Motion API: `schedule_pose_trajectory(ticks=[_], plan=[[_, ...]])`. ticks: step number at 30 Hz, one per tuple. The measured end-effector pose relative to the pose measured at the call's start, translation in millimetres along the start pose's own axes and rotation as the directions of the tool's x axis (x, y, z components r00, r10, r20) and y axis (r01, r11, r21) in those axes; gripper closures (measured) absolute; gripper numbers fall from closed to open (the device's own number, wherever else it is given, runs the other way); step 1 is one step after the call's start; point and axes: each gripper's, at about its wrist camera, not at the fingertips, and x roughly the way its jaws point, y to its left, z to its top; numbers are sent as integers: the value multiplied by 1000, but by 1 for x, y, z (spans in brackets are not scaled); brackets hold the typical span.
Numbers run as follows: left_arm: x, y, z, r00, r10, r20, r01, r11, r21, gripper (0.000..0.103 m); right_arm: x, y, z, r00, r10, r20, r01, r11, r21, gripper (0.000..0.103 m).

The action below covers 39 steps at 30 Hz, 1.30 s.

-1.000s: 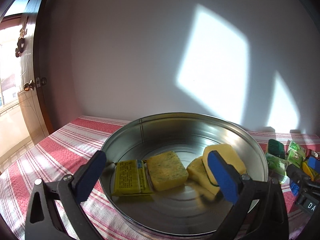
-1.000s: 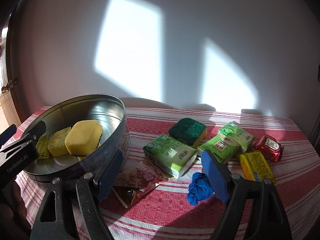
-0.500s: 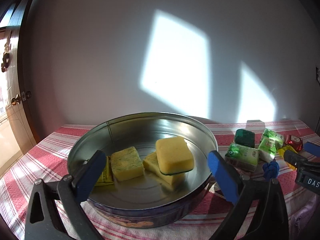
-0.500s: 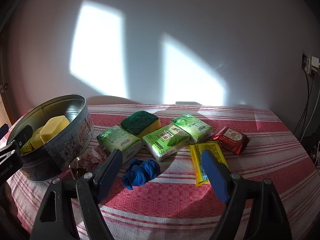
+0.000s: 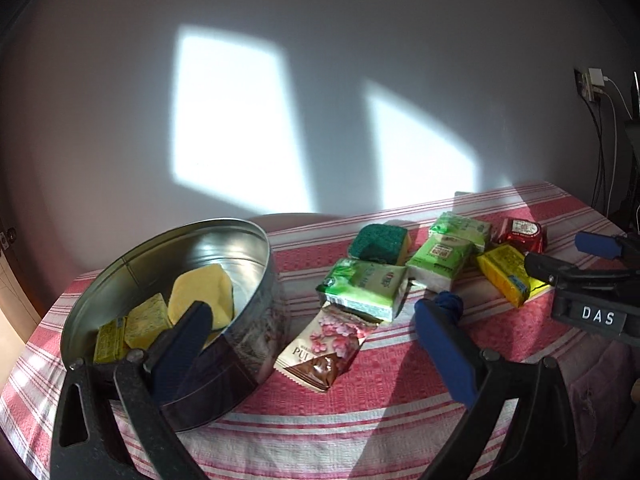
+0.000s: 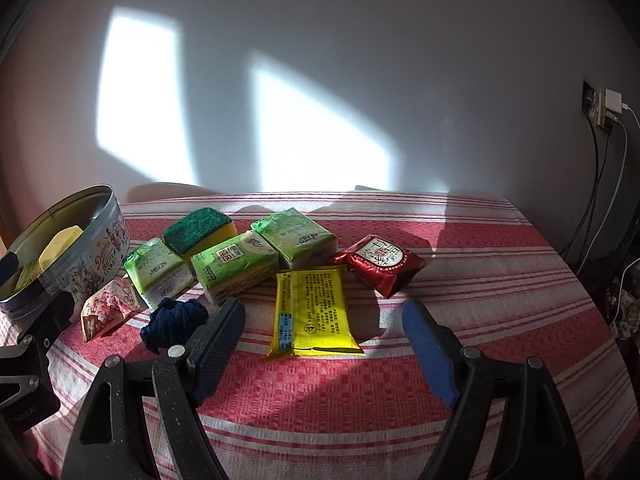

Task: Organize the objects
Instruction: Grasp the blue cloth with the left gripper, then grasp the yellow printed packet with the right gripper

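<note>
Cloth of red-and-white striped woven cotton (image 6: 460,240) covers the bench, its weave coarse and sunlit in patches, and a plain white wall (image 6: 360,60) with two bright window patches stands behind. At far left sits a round, shiny metal cookie tin (image 5: 256,308), lidless, holding yellow foam sponges (image 5: 202,292) and a small yellow packet (image 5: 109,338). Right of the tin lie three soft green tissue packs (image 6: 234,266), a green-topped yellow scouring sponge (image 6: 196,228), a crinkled pink floral sachet (image 5: 324,346), a bunched dark blue fabric ball (image 6: 174,322), a flat glossy yellow packet (image 6: 314,310) and a red foil pouch (image 6: 380,264). The left hand-held gripper (image 5: 316,348) hangs with jaws wide apart and empty, near the tin and sachet. The right hand-held gripper (image 6: 324,348) hangs likewise spread and empty, just near of the flat yellow packet.
</note>
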Motion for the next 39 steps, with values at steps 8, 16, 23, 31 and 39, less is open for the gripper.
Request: schedule_pose_trajectory(ticks=[8,16,23,31,39], plan=[[29,-41,9,988,-63,-143,71,996,49,1,12,-24,0,998,47,-52,-47,999,4,20],[69,-66,8,937,-117,-328,131,991,20,23,16,-32,2,997,53,-64,-55,998,-21,20],[78,-59,5,903,-240,-357,207,970,-129,39,21,-39,1,991,97,-94,-95,995,34,20],[72,-54,5,887,-331,-323,283,941,-188,66,28,-35,-1,988,110,-110,-106,993,47,20],[29,-37,15,949,-280,-146,249,948,-196,66,45,-26,6,985,104,-139,-97,994,56,20]])
